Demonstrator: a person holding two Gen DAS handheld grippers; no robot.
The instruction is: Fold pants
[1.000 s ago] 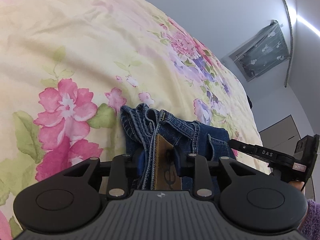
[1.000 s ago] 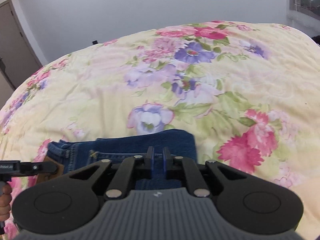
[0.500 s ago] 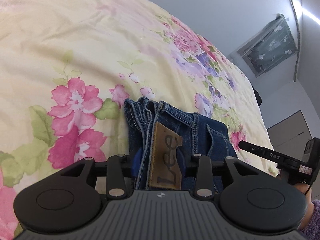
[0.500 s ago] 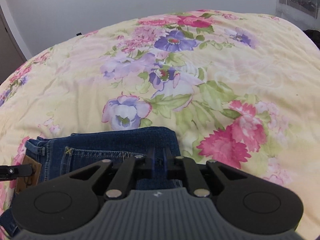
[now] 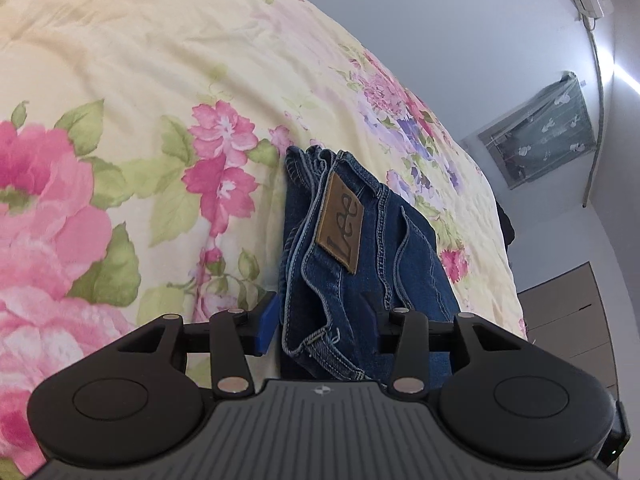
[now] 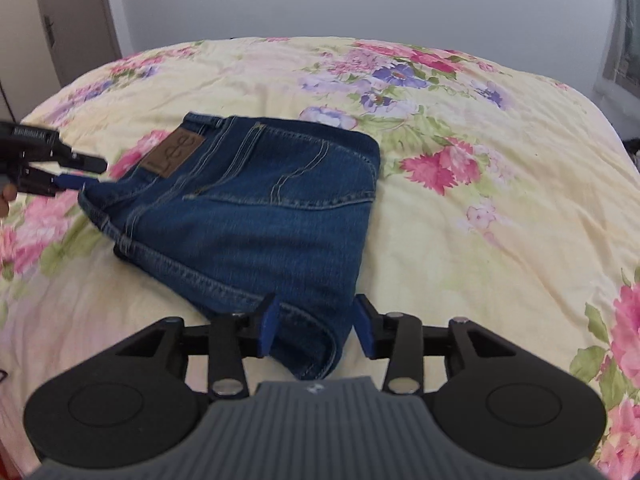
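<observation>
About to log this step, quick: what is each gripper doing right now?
Left gripper: open, jaws either side of the jeans' waistband end, not clamping.
Right gripper: open, jaws astride the folded corner.

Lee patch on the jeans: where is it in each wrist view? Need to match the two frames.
Left wrist: brown Lee patch sits at centre, just above the open left gripper, on the folded jeans.
Right wrist: patch is upper left, at the jeans' waistband corner, right of the left gripper's fingertips.
Shared landmark: the floral bedspread under the jeans.
</observation>
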